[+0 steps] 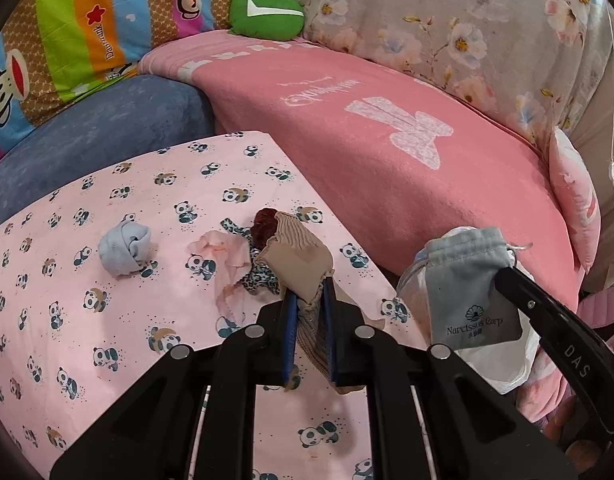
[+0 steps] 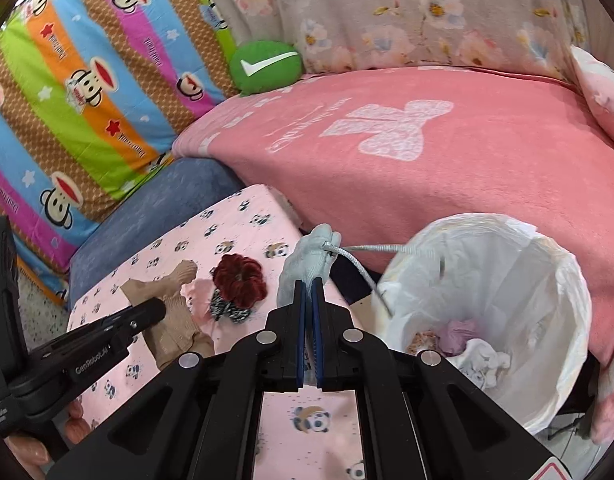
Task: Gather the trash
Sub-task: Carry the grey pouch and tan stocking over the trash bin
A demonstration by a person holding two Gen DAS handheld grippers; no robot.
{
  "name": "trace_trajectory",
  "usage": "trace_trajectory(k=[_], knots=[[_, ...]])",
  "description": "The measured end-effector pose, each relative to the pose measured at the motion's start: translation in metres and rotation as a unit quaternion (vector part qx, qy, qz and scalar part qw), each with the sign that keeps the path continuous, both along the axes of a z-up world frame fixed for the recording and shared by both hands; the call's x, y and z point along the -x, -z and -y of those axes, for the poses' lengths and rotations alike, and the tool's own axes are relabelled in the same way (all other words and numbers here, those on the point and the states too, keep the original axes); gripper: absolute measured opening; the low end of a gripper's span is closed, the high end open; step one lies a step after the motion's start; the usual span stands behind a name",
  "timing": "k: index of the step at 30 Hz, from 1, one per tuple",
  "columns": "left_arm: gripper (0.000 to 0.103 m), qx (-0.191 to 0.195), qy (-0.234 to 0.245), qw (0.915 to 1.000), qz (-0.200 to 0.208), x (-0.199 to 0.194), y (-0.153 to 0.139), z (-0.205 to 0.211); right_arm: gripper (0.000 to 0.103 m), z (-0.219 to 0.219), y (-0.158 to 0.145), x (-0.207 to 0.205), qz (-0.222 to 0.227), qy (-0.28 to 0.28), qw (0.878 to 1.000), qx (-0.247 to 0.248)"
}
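Already both claws carry something, so I am partway through the clearing. Farthest left of my left claw (image 1: 309, 300), a rolled pale-blue sock (image 1: 125, 250) lies untouched on the panda-print table (image 1: 87, 340). Nearer, just left of the claw tips, sits a crumpled pink cloth (image 1: 223, 256) with a leopard-print scrap (image 1: 259, 276) beside it, and a dark red scrunchie (image 2: 239, 280) lies just beyond them. The left claw itself is pinched nearly closed on a beige ribbed sock (image 1: 299, 256), which sticks out ahead of the fingers and hangs slack behind them; in the right wrist view it looks lifted clear of the table, though I cannot be sure its lower end is off.

To the right of that, my right claw (image 2: 309, 292) is squeezed almost fully together on a grey drawstring pouch (image 2: 307, 268), whose cord trails off rightward toward the bin. The pouch hangs at the table's right edge, near the rim but not yet over the opening.

Farthest right, below and beyond the right claw, stands the white-lined trash bin (image 2: 567, 320), set against the pink blanket (image 2: 467, 184). It already holds a few pieces: something white, something lilac and a speckled bit.

So, by my reckoning, some is binned, two pieces are in hand, and at least four remain on the table.
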State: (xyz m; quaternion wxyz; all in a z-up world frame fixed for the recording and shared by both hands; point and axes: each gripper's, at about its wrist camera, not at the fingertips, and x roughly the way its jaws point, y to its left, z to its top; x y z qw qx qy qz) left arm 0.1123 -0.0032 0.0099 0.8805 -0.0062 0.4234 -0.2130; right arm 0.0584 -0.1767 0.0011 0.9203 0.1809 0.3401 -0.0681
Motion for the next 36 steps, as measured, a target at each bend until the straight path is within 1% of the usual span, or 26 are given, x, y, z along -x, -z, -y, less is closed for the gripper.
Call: trace_trajectory(k=[10, 17, 23, 30, 36], knots=[[0.012, -0.012, 0.048, 0.9988, 0.002, 0.017, -0.001, 0.055, 0.005, 0.048, 0.004, 0.020, -0.004, 0.033, 0.999, -0.012], [0.012, -0.020, 0.080, 0.9966, 0.000, 0.029, 0.001, 0.091, 0.005, 0.069, 0.010, 0.030, -0.005, 0.049, 0.999, -0.017], [0.012, -0.022, 0.098, 0.9949, -0.007, 0.033, 0.004, 0.112, 0.005, 0.089, 0.016, 0.038, -0.008, 0.068, 0.997, -0.024], [0.012, -0.015, 0.120, 0.9926, -0.014, 0.037, 0.006, 0.136, 0.005, 0.107, 0.022, 0.045, -0.011, 0.084, 0.996, -0.031], [0.014, -0.010, 0.138, 0.9904, -0.012, 0.041, 0.007, 0.153, 0.006, 0.118, 0.026, 0.050, -0.013, 0.097, 0.995, -0.034]])
